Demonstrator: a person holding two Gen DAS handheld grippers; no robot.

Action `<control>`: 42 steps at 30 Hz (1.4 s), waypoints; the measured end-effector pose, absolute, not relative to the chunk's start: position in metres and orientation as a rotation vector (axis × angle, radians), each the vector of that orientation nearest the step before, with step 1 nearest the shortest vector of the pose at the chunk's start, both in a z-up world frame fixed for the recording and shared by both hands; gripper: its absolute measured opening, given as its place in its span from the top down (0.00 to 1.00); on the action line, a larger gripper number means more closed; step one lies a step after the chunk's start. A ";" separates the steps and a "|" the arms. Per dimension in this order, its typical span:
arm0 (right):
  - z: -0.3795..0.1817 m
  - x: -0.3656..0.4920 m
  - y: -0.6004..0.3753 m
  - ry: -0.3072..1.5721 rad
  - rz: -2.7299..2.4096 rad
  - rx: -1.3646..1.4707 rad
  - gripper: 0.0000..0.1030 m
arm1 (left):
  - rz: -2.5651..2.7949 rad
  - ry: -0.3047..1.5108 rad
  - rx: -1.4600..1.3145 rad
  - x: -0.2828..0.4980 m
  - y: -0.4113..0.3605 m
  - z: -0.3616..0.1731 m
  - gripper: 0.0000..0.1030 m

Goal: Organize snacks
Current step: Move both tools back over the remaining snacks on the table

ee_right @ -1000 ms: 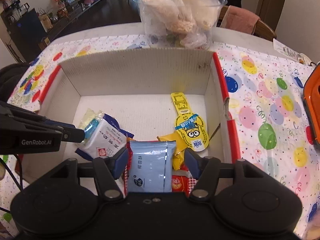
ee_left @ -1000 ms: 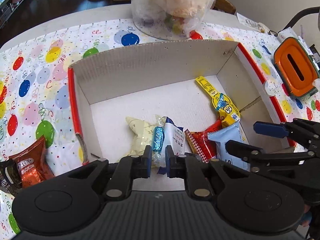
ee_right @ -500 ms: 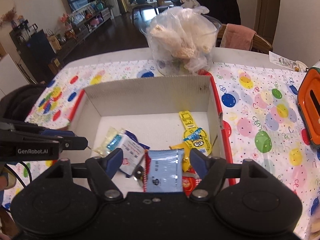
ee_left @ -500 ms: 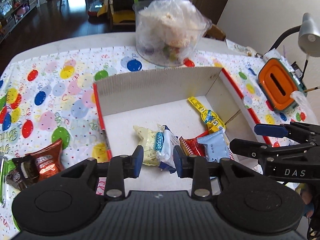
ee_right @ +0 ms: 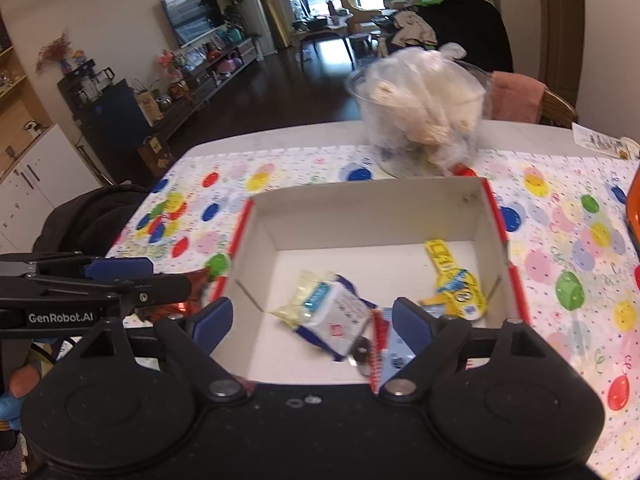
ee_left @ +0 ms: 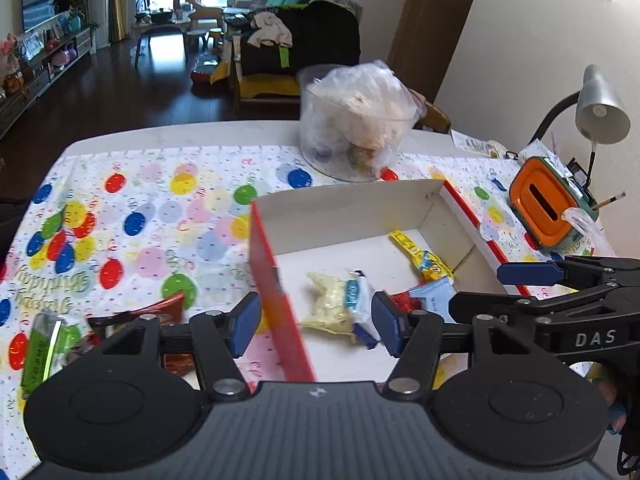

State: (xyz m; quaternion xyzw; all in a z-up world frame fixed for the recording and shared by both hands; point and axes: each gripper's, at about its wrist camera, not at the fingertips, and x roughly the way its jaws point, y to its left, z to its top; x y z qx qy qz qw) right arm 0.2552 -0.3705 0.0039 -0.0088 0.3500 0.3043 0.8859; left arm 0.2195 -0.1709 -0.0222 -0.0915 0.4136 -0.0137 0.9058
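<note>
A living room with a TV and dark floor lies behind your counter (ee_left: 132, 152), which wears a balloon-print cloth. At the far left, outside the box, a green packet (ee_left: 42, 354) and a red foil packet (ee_left: 160, 312) wait on the cloth. Your left claw (ee_left: 316, 320) has just been opening and now stands apart with nothing pressed between its pads; it has pulled back and up from the box floor, and the red wall of the cardboard box (ee_left: 276, 292) shows in its gap. The pale yellow packet (ee_left: 330, 300) and the white-and-blue packet (ee_right: 344, 316) it was closed around a second ago lie loose in the box. Further right, your right claw (ee_right: 312, 324) has likewise been widening and is empty; the light blue packet (ee_right: 396, 354) it held is dropped beside the red one, near the yellow cartoon packet (ee_right: 456, 280). Both drops look done, so I judge the 2 packets outside come next.
</note>
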 end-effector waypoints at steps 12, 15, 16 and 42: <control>0.006 0.218 -0.306 0.707 0.684 0.012 0.00 | -0.024 0.813 -0.195 0.180 -0.092 -0.017 0.24; 0.003 0.213 -0.286 0.714 0.681 0.011 0.00 | -0.015 0.811 -0.193 0.169 -0.068 -0.019 0.23; 0.001 0.211 -0.279 0.719 0.680 0.008 0.00 | -0.016 0.815 -0.198 0.166 -0.060 -0.020 0.23; -0.064 0.218 -0.123 0.824 0.580 -0.206 0.02 | 0.036 0.981 -0.213 0.136 0.100 -0.111 0.22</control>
